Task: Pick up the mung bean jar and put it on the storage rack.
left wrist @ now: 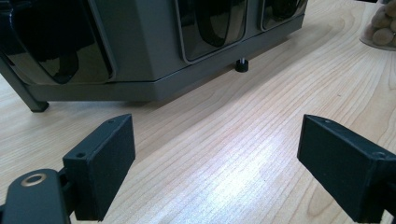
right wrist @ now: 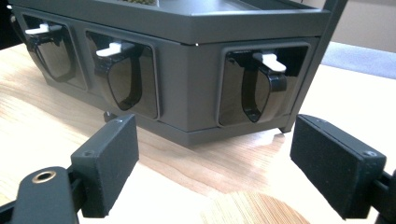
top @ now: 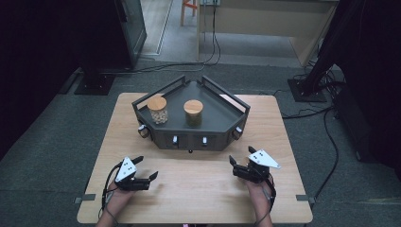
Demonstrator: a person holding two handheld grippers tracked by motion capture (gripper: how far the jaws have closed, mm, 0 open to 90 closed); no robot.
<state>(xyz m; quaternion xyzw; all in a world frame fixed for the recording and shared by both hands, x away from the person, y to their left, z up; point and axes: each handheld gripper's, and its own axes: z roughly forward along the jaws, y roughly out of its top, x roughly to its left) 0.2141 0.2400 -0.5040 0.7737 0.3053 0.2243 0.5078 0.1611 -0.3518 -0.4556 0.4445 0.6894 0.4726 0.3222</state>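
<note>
Left to right: the left tool (top: 145, 169) rests on the wooden table (top: 198, 189), released, nothing between its jaws. Ahead stands a dark angular rack (top: 215, 116) with small dispenser windows along its front; on its top sit a cork-lidded jar of pale nuts (top: 158, 109) and a second cork-lidded jar (top: 193, 112) with darker contents. The right tool (top: 241, 158), near the rack's front right, is likewise released and empty-jawed, facing a window with a white lever (right wrist: 270, 61). By my judgement nothing has been started: both jars stand untouched, every grasp is left to do
</note>
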